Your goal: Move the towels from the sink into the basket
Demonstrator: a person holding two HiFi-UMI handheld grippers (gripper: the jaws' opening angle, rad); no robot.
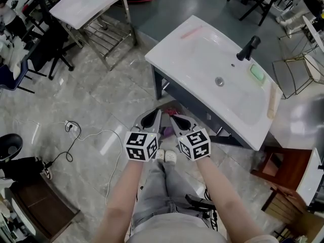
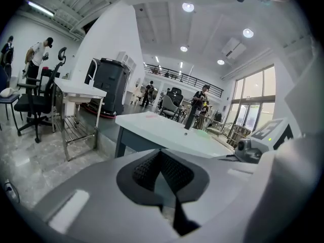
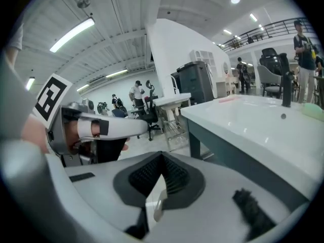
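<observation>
Standing at the sink (image 1: 202, 54), I held the left gripper (image 1: 150, 118) and right gripper (image 1: 180, 121) side by side, both with jaws closed and empty. A pink towel (image 1: 192, 32) lay at the sink's far corner, and a green towel (image 1: 257, 73) lay near the tap (image 1: 249, 48).

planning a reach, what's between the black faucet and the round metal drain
Only a small dark hole in the white ceramic sink, otherwise bare; the head view shows it.

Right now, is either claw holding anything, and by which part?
Nothing is held. The left claw and the right claw are both shut, with nothing between them.
</observation>
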